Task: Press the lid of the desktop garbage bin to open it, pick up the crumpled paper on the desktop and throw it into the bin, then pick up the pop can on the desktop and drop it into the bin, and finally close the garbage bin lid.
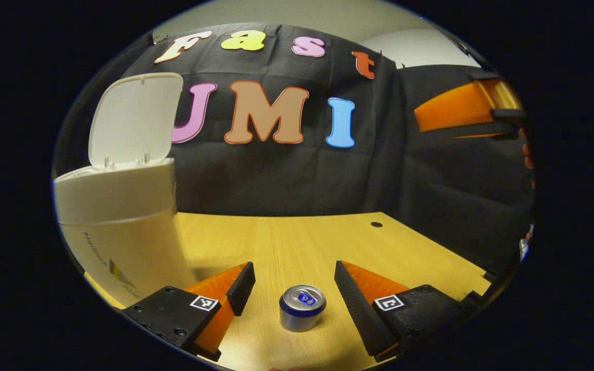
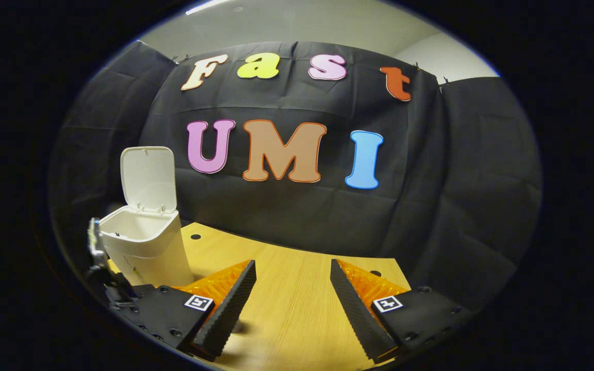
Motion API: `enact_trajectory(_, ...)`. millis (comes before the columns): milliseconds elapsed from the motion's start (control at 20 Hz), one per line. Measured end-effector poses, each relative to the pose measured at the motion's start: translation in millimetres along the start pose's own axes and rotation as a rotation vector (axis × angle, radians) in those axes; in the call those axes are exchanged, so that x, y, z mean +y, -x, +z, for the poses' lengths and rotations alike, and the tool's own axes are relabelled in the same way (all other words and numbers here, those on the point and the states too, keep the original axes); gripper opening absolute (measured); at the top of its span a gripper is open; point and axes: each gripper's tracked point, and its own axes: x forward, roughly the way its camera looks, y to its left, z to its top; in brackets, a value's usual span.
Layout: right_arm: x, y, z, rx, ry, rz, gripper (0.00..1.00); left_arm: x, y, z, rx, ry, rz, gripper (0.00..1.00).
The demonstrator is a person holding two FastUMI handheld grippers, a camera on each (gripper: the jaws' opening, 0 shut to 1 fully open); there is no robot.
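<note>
Wooden bench [image 1: 297,242] carries a white bin [image 1: 121,221] whose lid [image 1: 134,118] stands upright, swung fully back, so the mouth is open. In the left gripper view the can [image 1: 302,307] stands upright on the bench, its pull-tab top showing, between the fingers of the left claw [image 1: 289,291]. That claw is spread wide, with a gap on each side of the can, so neither finger touches it. The bin sits just to the left of the claw. The other gripper shows high at the right edge of this view.

In the right gripper view the right claw [image 2: 292,288] is also spread wide and holds nothing, with bare bench between its fingers. The bin [image 2: 145,247] stands farther off to the left, and what lies inside it cannot be made out.
</note>
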Motion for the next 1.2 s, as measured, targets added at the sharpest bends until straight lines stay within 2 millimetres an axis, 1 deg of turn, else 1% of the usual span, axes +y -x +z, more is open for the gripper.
enact_trajectory(50, -2.0, 3.0, -4.3, 0.001, -0.016, -0.018, 1.0, 2.2, -6.8, -8.3, 0.017, 0.003, 0.009, 0.94)
enact_trajectory(100, -4.5, 6.5, -7.2, -0.002, -0.033, -0.033, 0.92, 2.0, -13.7, -15.6, 0.031, 0.015, 0.013, 0.94)
enact_trajectory(150, -5.8, 9.7, -9.0, -0.006, -0.049, -0.05, 0.92, 0.9, -21.1, -25.1, 0.052, 0.031, 0.015, 0.94)
enact_trajectory(200, -8.5, 14.3, -9.3, -0.014, -0.064, -0.066, 0.96, -1.0, -27.0, -35.3, 0.081, 0.046, 0.013, 0.94)
enact_trajectory(250, -7.5, 18.1, -8.9, -0.025, -0.077, -0.074, 0.92, -3.0, -29.9, -47.5, 0.114, 0.059, 0.013, 0.94)
enact_trajectory(300, -5.9, 21.4, -10.4, -0.032, -0.082, -0.072, 1.0, -2.6, -32.7, -54.9, 0.139, 0.068, 0.015, 0.94)
enact_trajectory(350, -7.0, 22.9, -14.4, -0.029, -0.077, -0.079, 0.96, -2.9, -34.9, -64.1, 0.158, 0.075, 0.019, 0.94)
enact_trajectory(400, -9.3, 22.2, -20.2, -0.02, -0.068, -0.092, 1.0, -3.2, -37.4, -71.4, 0.173, 0.079, 0.019, 0.94)
enact_trajectory(450, -13.3, 24.1, -25.1, -0.011, -0.065, -0.105, 0.96, -5.1, -39.2, -80.2, 0.19, 0.08, 0.018, 0.94)
enact_trajectory(600, -19.2, 31.3, -30.0, 0.003, -0.098, -0.116, 0.96, -4.2, -41.9, -100.9, 0.244, 0.064, 0.029, 0.94)
enact_trajectory(700, -21.1, 29.7, -34.2, 0.011, -0.116, -0.121, 0.96, -5.0, -43.3, -113.2, 0.289, 0.069, 0.032, 0.94)
enact_trajectory(800, -21.7, 30.1, -34.2, 0.011, -0.123, -0.124, 0.96, -6.7, -40.1, -122.6, 0.328, 0.072, 0.033, 0.92)
enact_trajectory(850, -21.8, 29.9, -32.6, 0.009, -0.122, -0.126, 0.96, -8.5, -39.7, -122.5, 0.323, 0.067, 0.036, 0.83)
enact_trajectory(950, -21.5, 30.3, -32.1, 0.007, -0.114, -0.128, 0.96, -9.6, -38.4, -119.4, 0.321, 0.067, 0.028, 0.8)
enact_trajectory(1000, -21.7, 30.3, -32.2, 0.007, -0.111, -0.128, 0.96, -8.4, -37.0, -113.4, 0.315, 0.067, 0.026, 0.8)
enact_trajectory(1050, -22.7, 30.8, -32.9, 0.007, -0.11, -0.129, 0.96, -5.5, -35.6, -102.4, 0.291, 0.064, 0.022, 0.8)
enact_trajectory(1200, -26.2, 33.5, -34.0, 0.004, -0.109, -0.131, 0.96, -2.2, -29.6, -47.8, 0.199, 0.061, 0.008, 0.8)
